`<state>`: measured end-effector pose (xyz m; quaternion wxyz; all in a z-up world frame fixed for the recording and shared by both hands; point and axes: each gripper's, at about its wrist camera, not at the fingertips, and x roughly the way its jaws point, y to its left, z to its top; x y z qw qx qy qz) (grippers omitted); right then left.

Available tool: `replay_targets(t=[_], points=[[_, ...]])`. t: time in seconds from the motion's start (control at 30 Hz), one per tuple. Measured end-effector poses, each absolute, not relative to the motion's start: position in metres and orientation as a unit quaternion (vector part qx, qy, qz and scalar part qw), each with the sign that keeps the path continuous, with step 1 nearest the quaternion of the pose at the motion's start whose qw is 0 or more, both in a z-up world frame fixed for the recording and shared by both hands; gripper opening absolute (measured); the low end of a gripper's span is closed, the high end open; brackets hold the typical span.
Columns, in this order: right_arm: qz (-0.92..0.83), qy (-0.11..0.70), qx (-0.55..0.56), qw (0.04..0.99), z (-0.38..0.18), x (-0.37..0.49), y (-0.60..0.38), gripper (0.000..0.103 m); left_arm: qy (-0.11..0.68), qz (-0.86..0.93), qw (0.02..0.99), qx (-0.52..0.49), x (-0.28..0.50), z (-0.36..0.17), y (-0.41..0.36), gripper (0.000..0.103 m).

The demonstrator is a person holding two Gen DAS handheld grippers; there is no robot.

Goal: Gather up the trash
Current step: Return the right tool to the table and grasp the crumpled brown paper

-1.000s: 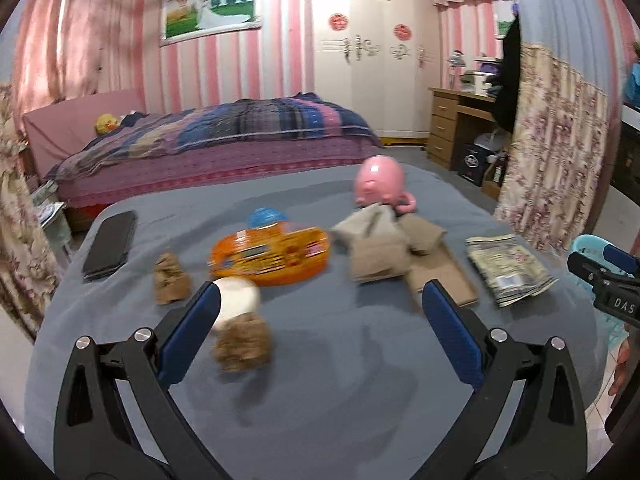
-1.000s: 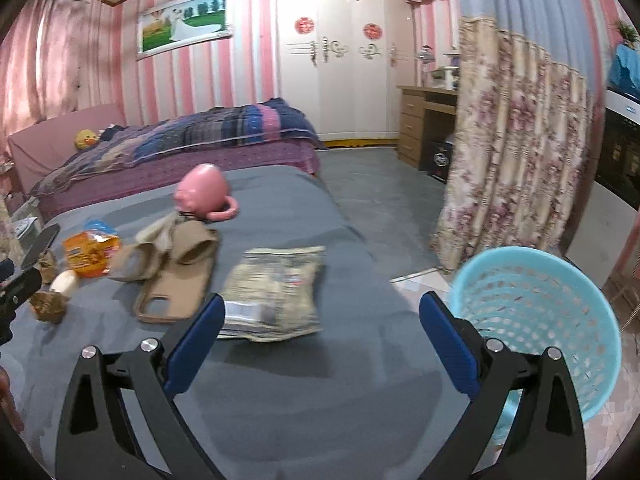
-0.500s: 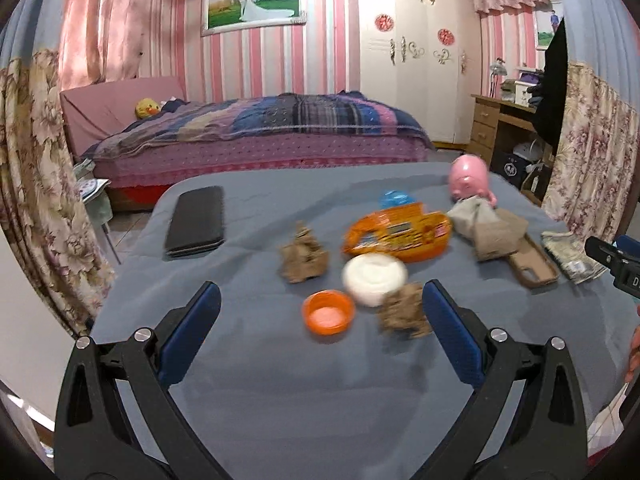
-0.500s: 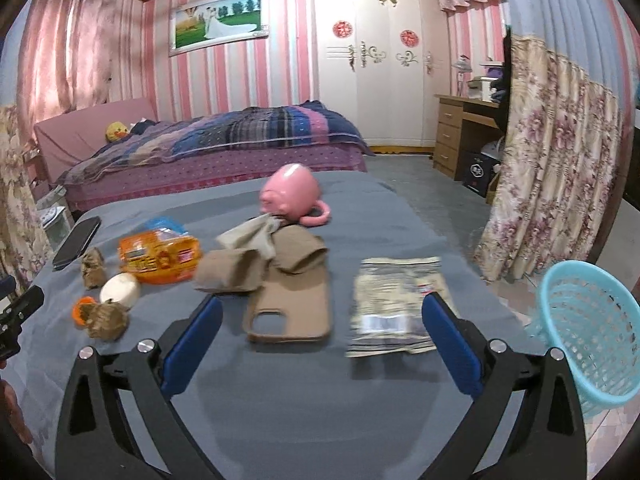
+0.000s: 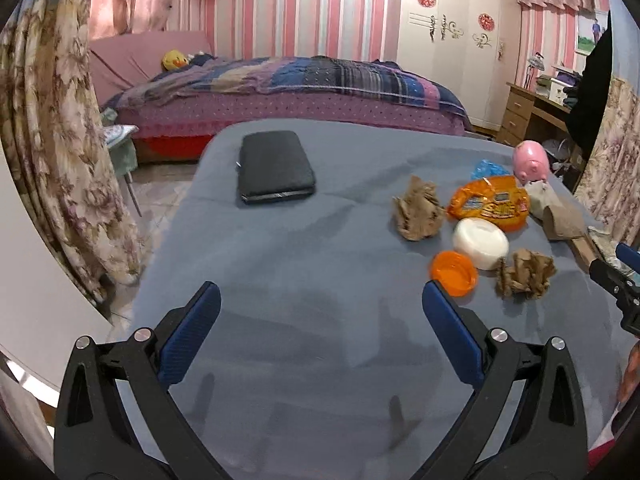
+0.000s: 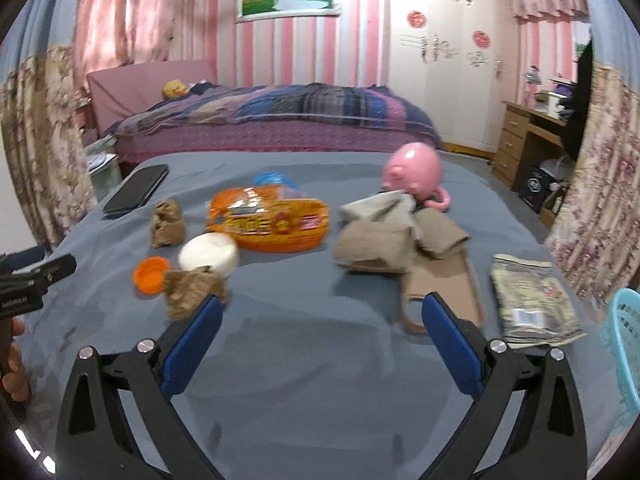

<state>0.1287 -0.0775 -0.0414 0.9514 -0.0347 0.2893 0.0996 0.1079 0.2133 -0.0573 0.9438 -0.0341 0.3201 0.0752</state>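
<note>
Two grippers are held wide open and empty above the grey cloth-covered table (image 5: 280,280): left gripper (image 5: 320,316), right gripper (image 6: 322,320). Over the last second both views have been swung leftward; the black case (image 5: 276,166) is now brought into the left wrist view, and the blue basket (image 6: 626,344) has been pushed to the right edge of the right wrist view, cut off. Nothing has been picked up yet, so the task is judged barely begun.

Trash is seen clustered mid-table: near paper wad (image 6: 192,290) just beyond the right gripper's left fingertip, far paper wad (image 5: 418,210), orange lid (image 5: 454,272) touching the white tub (image 5: 480,238), orange snack bag (image 6: 268,222), flat foil packet (image 6: 534,300). The near wad is judged the likeliest first target.

The right view is motion-blurred. Packet print is unreadable. Whether the tan cloth pile (image 6: 384,234) counts as trash cannot be told.
</note>
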Motion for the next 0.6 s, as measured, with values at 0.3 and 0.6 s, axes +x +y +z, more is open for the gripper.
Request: replay_targets(t=[0.3, 0.6], points=[[0.152, 0.300, -0.050, 0.940, -0.047, 0.131, -0.034, 0.097, 0.316, 0.089, 0.944, -0.035, 0.097, -0.058, 0.230, 0.097], [0.213, 0.346, -0.062, 0.912, -0.061, 0.151, -0.003, 0.040, 0.318, 0.096, 0.943, -0.034, 0.094, -0.058, 0.231, 0.097]])
